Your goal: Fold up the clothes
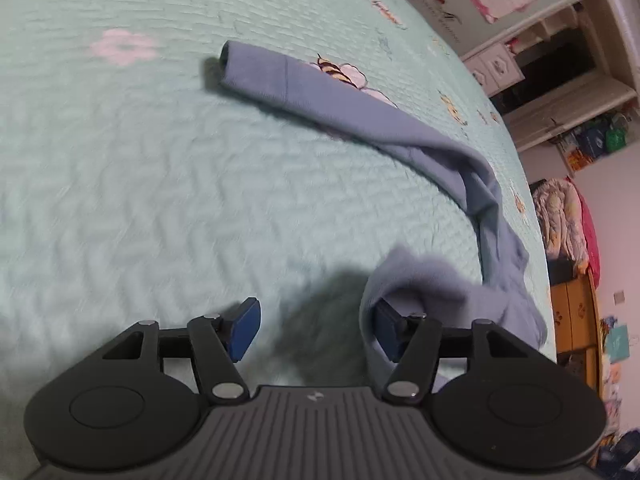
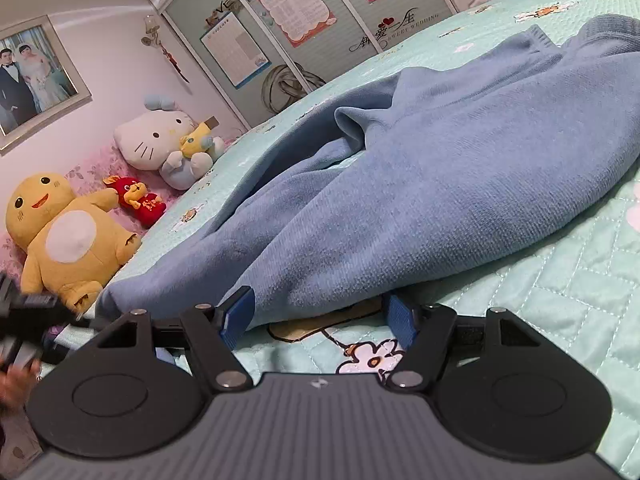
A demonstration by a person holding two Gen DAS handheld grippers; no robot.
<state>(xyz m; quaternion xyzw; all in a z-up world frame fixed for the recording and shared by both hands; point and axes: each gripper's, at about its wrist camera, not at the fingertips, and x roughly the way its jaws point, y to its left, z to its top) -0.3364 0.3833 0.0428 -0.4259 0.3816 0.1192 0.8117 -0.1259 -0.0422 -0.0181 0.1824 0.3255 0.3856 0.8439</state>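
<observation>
A blue knit sweater (image 2: 460,168) lies rumpled on the mint quilted bedspread (image 2: 560,288). In the left wrist view one sleeve (image 1: 320,92) stretches across the bedspread (image 1: 120,200) to its cuff at the upper middle. My left gripper (image 1: 316,330) is open; a fold of sweater fabric (image 1: 404,276) drapes over its right finger. My right gripper (image 2: 316,316) is open at the sweater's near edge, with the hem lying between and just past the blue pads (image 2: 236,312).
Plush toys sit at the head of the bed: a yellow one (image 2: 68,236), a small red one (image 2: 138,200) and a white cat (image 2: 160,140). A wardrobe with posters (image 2: 292,12) stands beyond. Shelves and drawers (image 1: 560,80) lie past the bed's right edge.
</observation>
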